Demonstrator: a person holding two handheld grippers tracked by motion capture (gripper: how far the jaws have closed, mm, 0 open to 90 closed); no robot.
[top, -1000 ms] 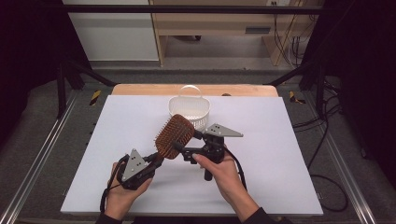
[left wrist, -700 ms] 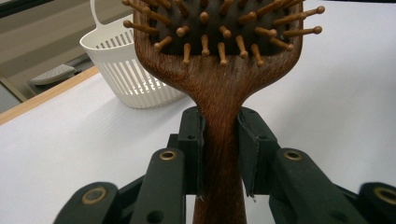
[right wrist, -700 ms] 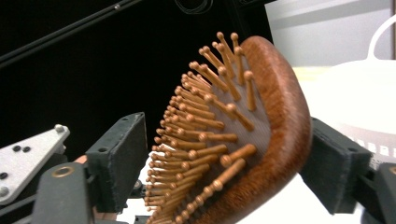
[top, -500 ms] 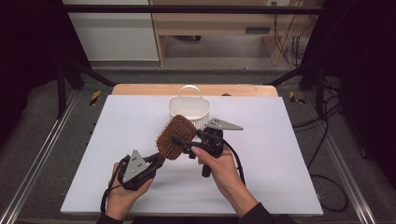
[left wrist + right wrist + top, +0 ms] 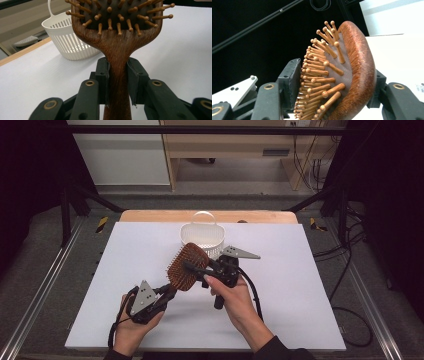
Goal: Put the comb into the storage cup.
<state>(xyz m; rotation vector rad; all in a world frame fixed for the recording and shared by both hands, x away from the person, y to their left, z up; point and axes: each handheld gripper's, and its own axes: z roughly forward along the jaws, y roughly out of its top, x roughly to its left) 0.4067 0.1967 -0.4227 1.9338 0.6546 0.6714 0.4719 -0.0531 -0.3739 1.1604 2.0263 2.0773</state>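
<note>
— So what worries you from here?

— Mostly the handover. My left gripper (image 5: 167, 293) is clamped tight on the handle of the hairbrush (image 5: 187, 266), pads flat against the neck just under the head. My right gripper (image 5: 196, 268) has just been closing around the brush head, one jaw on the bristle side, the other behind the wooden back. The bristle-side pad meets the pin tips; I can't tell whether it presses yet. If it squeezes there, I judge the pins could bend or the head could skate sideways, since rounded tips give no flat seat.

— And if the left lets go early?

— Then the brush may swing or drop onto the table (image 5: 300, 285), short of the white basket (image 5: 201, 236) just behind it.

— How does the brush look?

— Dark reddish-brown wood, a rounded paddle head, ball-tipped wooden pins in a dark cushion. It's held up off the table, tilted, between both grippers.
</note>
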